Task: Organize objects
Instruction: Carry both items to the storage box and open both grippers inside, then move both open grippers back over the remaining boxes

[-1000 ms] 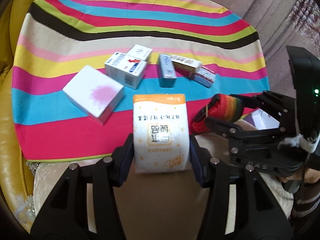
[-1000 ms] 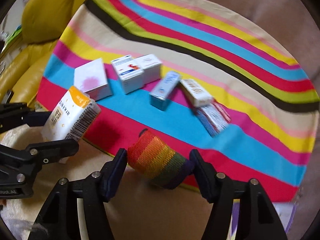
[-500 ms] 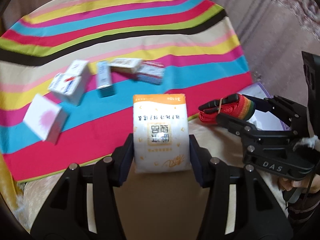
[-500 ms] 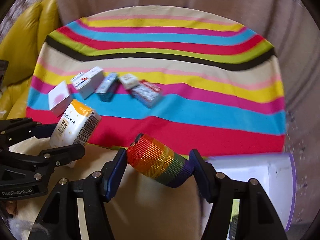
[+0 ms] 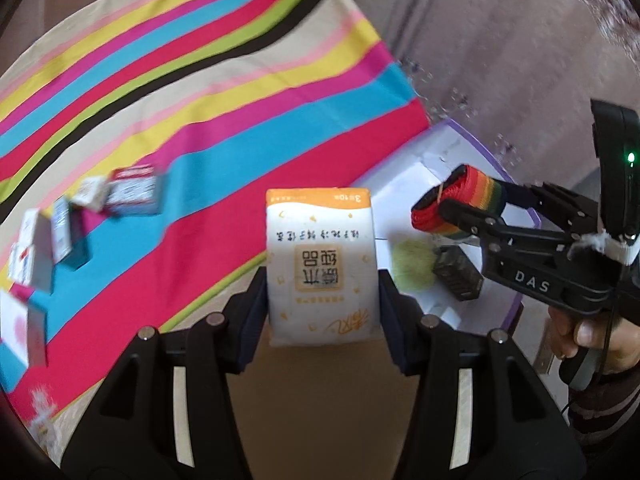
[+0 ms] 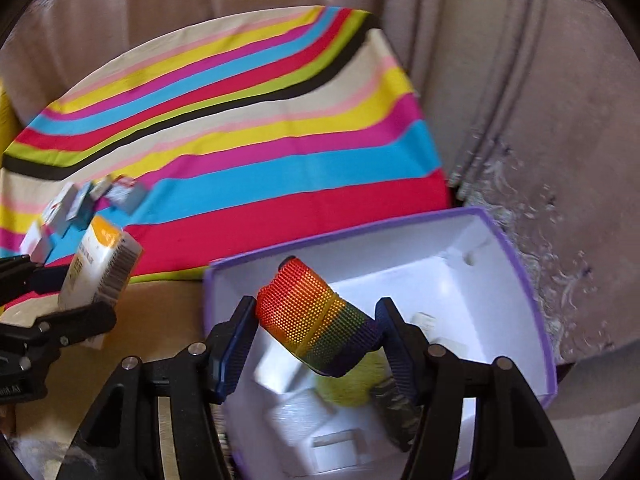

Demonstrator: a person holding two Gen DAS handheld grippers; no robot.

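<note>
My left gripper (image 5: 322, 292) is shut on a white and orange tissue pack (image 5: 322, 264), held upright just off the near edge of the striped cloth (image 5: 224, 92). The same pack (image 6: 100, 268) shows at the left of the right wrist view. My right gripper (image 6: 316, 332) holds a rolled rainbow strap (image 6: 316, 320) over the open purple-rimmed white box (image 6: 520, 264). Its jaws are closing, with the roll pressed between the pads. From the left wrist camera the strap (image 5: 460, 200) hangs above the box (image 5: 440, 148).
Several small cartons (image 5: 132, 192) lie in a loose group on the striped cloth at the far left. Inside the box sit a green fluffy ball (image 5: 412, 268), a dark object (image 5: 458, 276) and white pieces. A curtain hangs behind. A hand (image 5: 588, 336) grips the right tool.
Both grippers have swung right with their loads, away from the cartons. The strap roll now hangs over the purple box, which has come fully into view.
</note>
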